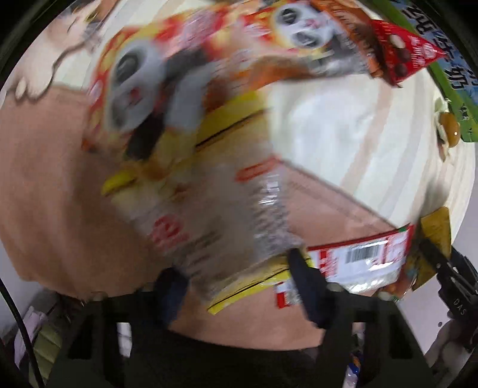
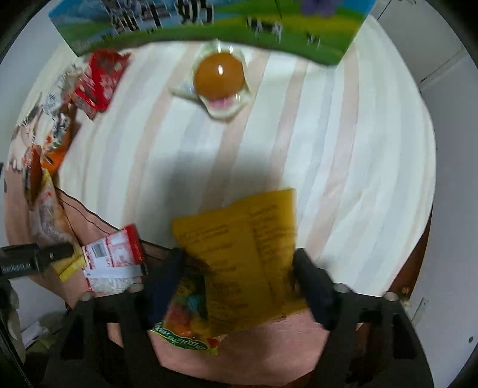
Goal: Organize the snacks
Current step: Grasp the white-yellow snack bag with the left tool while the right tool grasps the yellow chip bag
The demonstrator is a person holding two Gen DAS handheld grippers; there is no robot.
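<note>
Lots of motion blur here, so take the details loosely. The yellow snack bag (image 2: pixel 239 253) lies back side up, covered in small print, with a clear window at its near end showing coloured candies. It sits at the near edge of the round table (image 2: pixel 343 149), half on the striped cloth and half on the pink part. The right gripper (image 2: pixel 239 283) points straight down over it, one finger on each side of the bag; I can't tell if the pads are actually pressing yet.

The left gripper (image 1: pixel 239 286) also points steeply down, its fingers straddling a clear crinkly packet with red print (image 1: pixel 209 215) near the table's edge. Grip there is too smeared to call either. A wrapped braised egg (image 2: pixel 218 77) sits mid-table, and a green milk carton box (image 2: pixel 209 27) stands at the far edge.
</note>
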